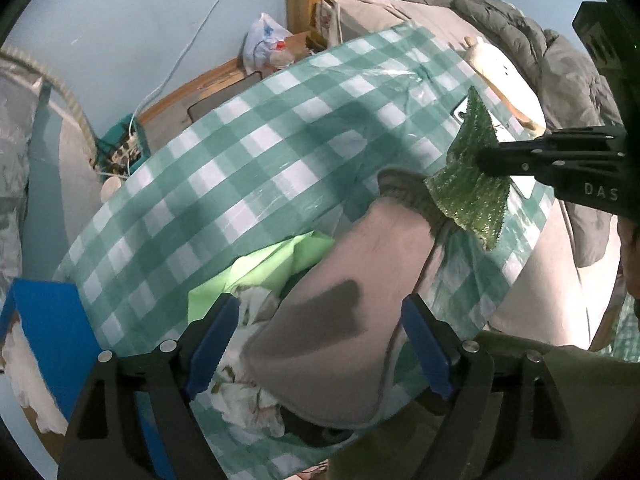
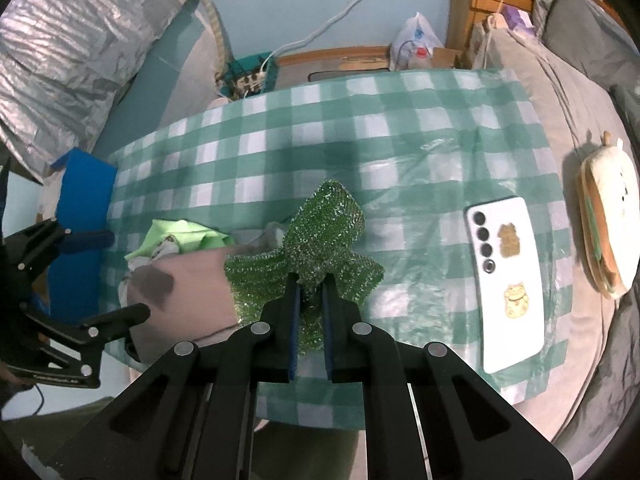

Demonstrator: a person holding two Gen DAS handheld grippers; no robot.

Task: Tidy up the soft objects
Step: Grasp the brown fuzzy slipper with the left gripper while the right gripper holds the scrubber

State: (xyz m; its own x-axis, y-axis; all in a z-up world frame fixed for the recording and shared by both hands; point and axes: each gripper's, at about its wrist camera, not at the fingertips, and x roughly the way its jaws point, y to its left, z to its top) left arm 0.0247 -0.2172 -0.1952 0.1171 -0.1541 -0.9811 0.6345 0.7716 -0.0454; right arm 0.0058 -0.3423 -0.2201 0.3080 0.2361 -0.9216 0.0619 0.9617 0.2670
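A beige sock-like soft piece [image 1: 340,300] with a dark patch lies on the green checked tablecloth [image 1: 200,160]. It rests over a light green cloth [image 1: 256,268] and a white patterned cloth [image 1: 248,392]. My left gripper [image 1: 320,344] points down over the beige piece, open, with its blue pads on either side and not pressing. My right gripper [image 2: 310,280] is shut on a glittery green cloth [image 2: 332,232], which hangs bunched just above the table beside the beige piece [image 2: 188,288]. In the right wrist view the left gripper [image 2: 128,274] straddles that piece's left end.
A white phone [image 2: 508,284] lies face down to the right on the tablecloth [image 2: 320,120]. A cream plush toy [image 2: 608,216] sits on the grey bedding beyond it. A blue box [image 2: 84,200] stands at the table's left edge, and a plastic bag [image 2: 416,40] is at the far wall.
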